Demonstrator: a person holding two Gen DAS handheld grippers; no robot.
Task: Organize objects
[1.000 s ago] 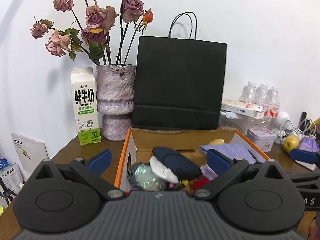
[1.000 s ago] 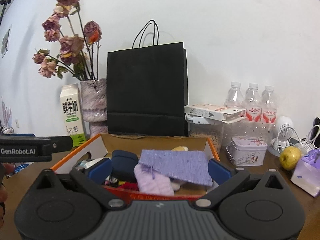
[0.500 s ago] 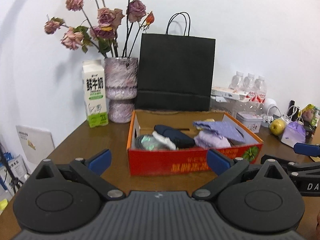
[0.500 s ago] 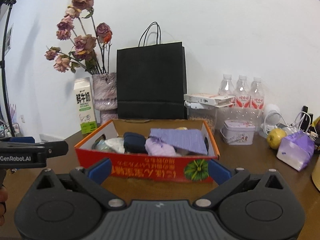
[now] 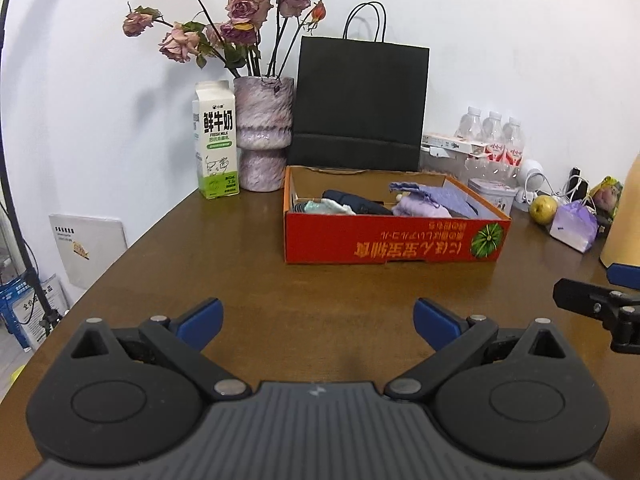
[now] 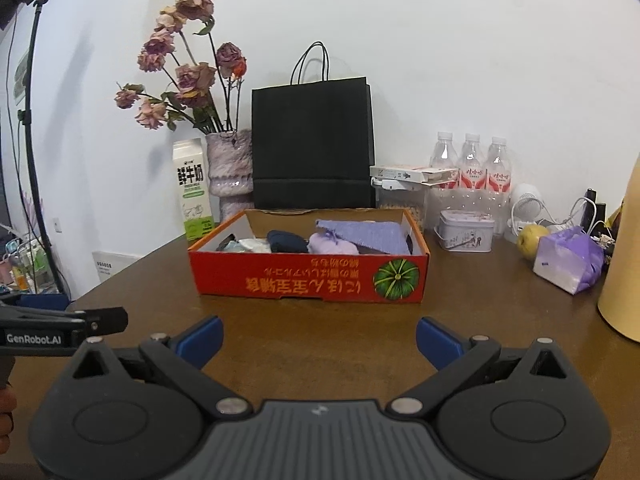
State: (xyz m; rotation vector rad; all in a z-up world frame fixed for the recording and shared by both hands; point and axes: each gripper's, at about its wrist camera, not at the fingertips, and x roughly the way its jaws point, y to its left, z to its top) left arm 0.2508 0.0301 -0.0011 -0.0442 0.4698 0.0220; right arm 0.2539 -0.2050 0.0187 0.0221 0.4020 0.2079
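Red box (image 5: 394,236) of cloth things sits mid-bench, long side across the left wrist view, printed face toward us, text upside down. Left tongs (image 5: 318,322) hover low over the brown bench (image 5: 240,264), spread wide, holding nothing. Over to the right wrist view: right tongs (image 6: 319,338) hang level, wide apart, empty too, box (image 6: 308,276) dead ahead, black bag (image 6: 312,144) behind it.

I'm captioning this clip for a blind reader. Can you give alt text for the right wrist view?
The open, empty right gripper hovers over a brown table, facing a red cardboard box holding purple and dark fabric items. A black paper bag, vase of dried roses and milk carton stand behind.
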